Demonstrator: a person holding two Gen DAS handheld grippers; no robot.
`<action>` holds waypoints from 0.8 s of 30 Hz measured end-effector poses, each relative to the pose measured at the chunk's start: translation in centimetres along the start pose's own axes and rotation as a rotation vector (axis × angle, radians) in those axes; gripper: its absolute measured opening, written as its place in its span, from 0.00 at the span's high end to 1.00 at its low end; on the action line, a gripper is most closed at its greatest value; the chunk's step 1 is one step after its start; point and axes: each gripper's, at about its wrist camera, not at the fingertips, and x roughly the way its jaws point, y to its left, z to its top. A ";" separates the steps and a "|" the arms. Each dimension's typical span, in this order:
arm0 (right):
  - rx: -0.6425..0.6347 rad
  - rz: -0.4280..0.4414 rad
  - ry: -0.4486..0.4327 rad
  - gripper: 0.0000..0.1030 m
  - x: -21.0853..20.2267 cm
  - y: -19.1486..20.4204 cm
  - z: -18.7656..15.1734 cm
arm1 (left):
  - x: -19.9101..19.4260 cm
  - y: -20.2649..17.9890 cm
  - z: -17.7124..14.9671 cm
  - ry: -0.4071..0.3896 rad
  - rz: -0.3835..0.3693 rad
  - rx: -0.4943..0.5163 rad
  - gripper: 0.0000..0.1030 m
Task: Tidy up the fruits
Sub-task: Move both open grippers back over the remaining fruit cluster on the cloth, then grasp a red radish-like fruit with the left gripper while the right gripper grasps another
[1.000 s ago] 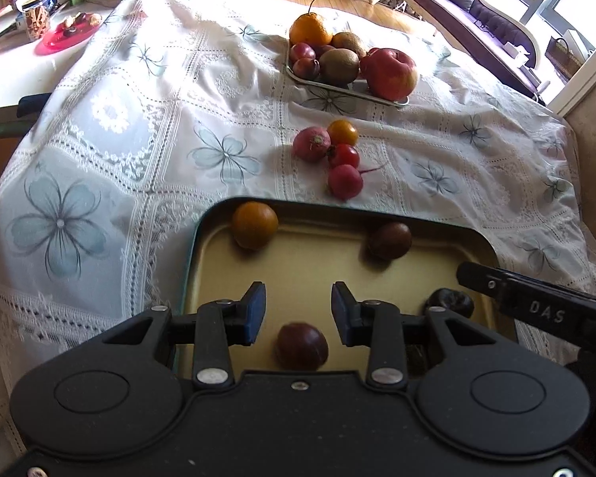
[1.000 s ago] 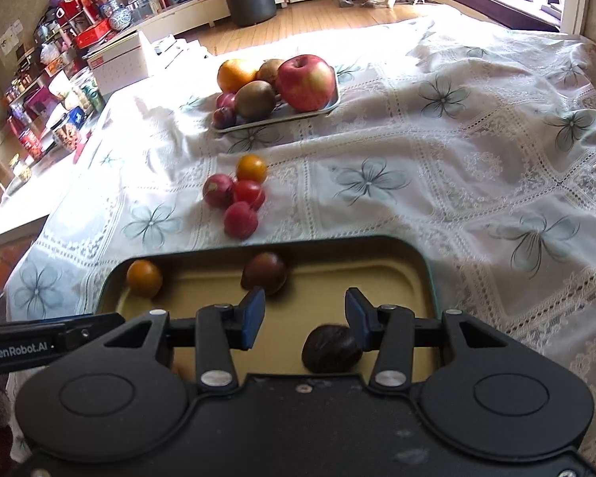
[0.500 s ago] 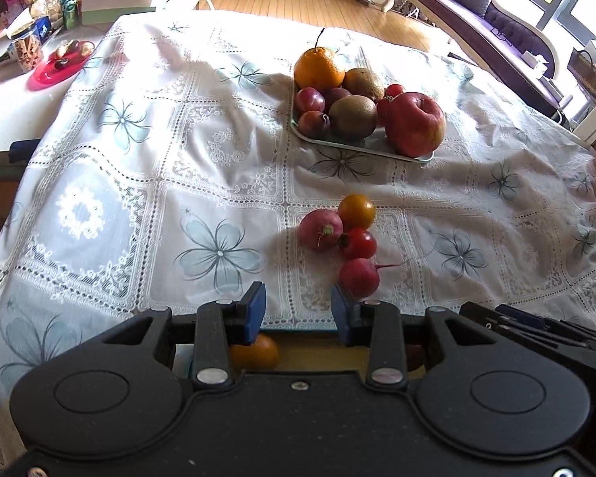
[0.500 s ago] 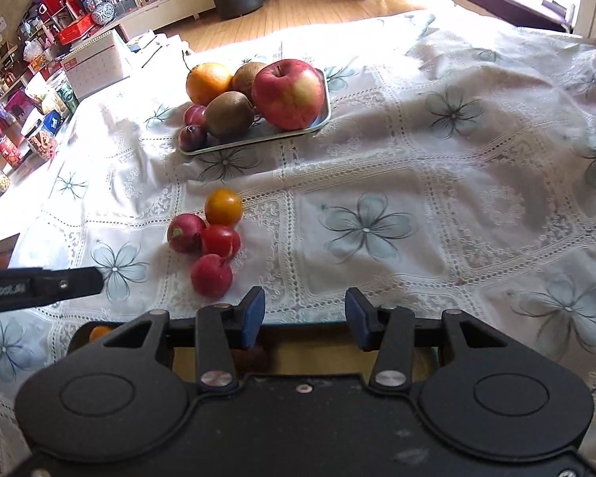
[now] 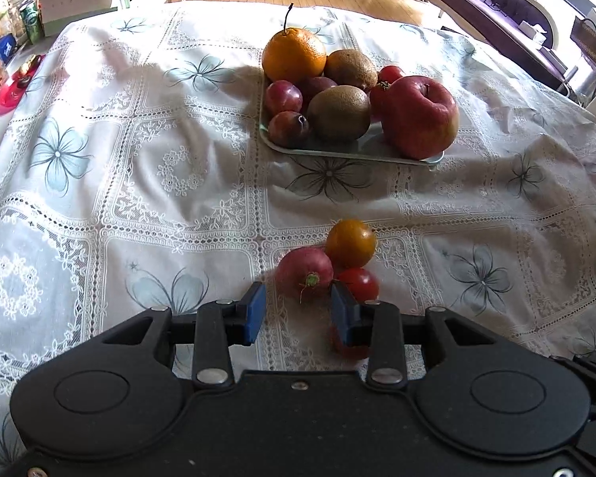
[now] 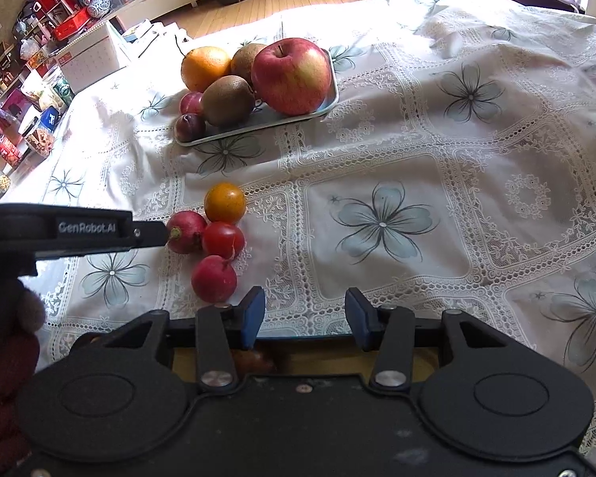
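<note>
Loose on the lace tablecloth lie a pink radish (image 5: 304, 274), an orange tomato (image 5: 351, 243), a red tomato (image 5: 357, 284) and a second radish (image 5: 349, 348) half hidden behind my left gripper's right finger. My left gripper (image 5: 298, 312) is open, its fingers on either side of the first radish's near end. The right wrist view shows the same group: radish (image 6: 185, 231), orange tomato (image 6: 224, 202), red tomato (image 6: 222, 240), near radish (image 6: 213, 278). My right gripper (image 6: 304, 316) is open and holds nothing, just right of that near radish.
A pale tray (image 5: 337, 155) farther back holds an orange (image 5: 294, 55), two kiwis, plums and a big apple (image 5: 417, 117). Under my right gripper the yellow tray (image 6: 318, 359) shows with a dark fruit (image 6: 254, 359) in it. A dark red sleeve (image 6: 8, 365) is at lower left.
Both grippers have moved forward from over the yellow tray to the loose group on the cloth. The yellow tray has dropped out of the left wrist view. Both stay open.
</note>
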 end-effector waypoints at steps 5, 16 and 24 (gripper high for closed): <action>0.012 0.007 0.009 0.53 0.4 -0.3 -0.1 | 0.6 -0.9 0.8 -0.014 -0.001 0.029 0.57; 0.022 0.019 0.008 0.53 0.6 -0.4 -0.1 | 4.0 -1.7 1.4 0.026 0.093 -0.031 0.57; 0.006 0.044 0.005 0.53 0.9 1.1 0.0 | 5.6 -1.3 2.2 0.054 0.107 -0.067 0.50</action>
